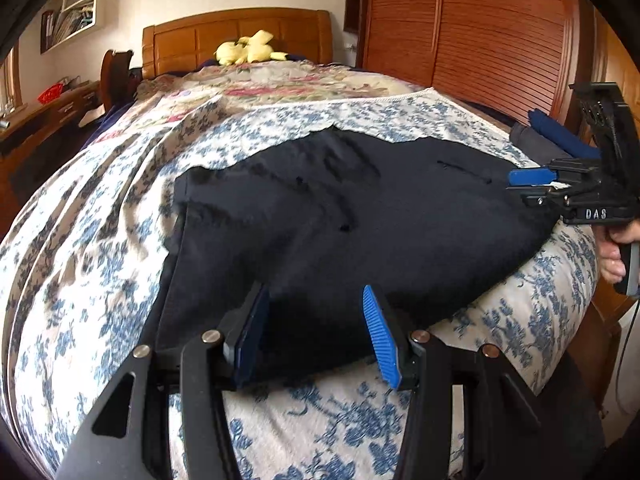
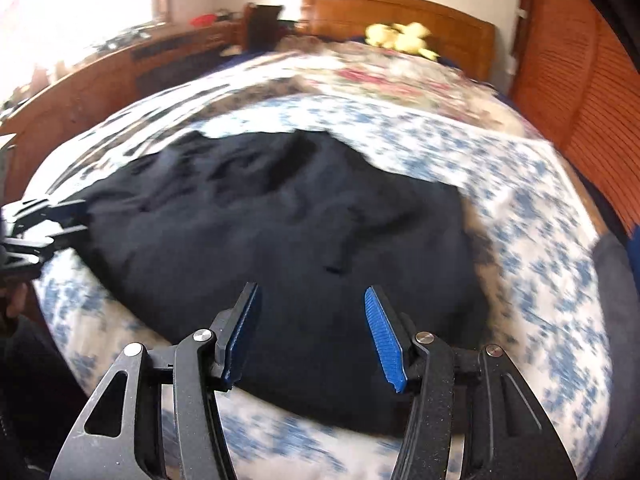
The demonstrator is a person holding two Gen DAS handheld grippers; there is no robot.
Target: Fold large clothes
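A large dark navy garment [image 1: 320, 200] lies spread flat on the blue-flowered bedspread [image 1: 100, 240]. In the left wrist view my left gripper [image 1: 314, 292] hangs open over the garment's near edge, and its blue pads [image 1: 380, 332] hold nothing. My right gripper [image 1: 520, 182] comes in from the right at the garment's right edge, held by a hand [image 1: 612, 256]. The blurred right wrist view shows the right gripper [image 2: 311, 290] open above the garment [image 2: 260, 220] near its front edge, nothing between the fingers. The left gripper [image 2: 76, 216] sits at the garment's left edge.
A yellow plush toy [image 1: 248, 50] lies by the wooden headboard [image 1: 192, 40]. A slatted wooden wardrobe [image 1: 480, 40] runs along the bed's right side. Folded dark and blue clothes [image 1: 552, 136] lie at the bed's right edge. A wooden desk [image 1: 48, 116] stands on the left.
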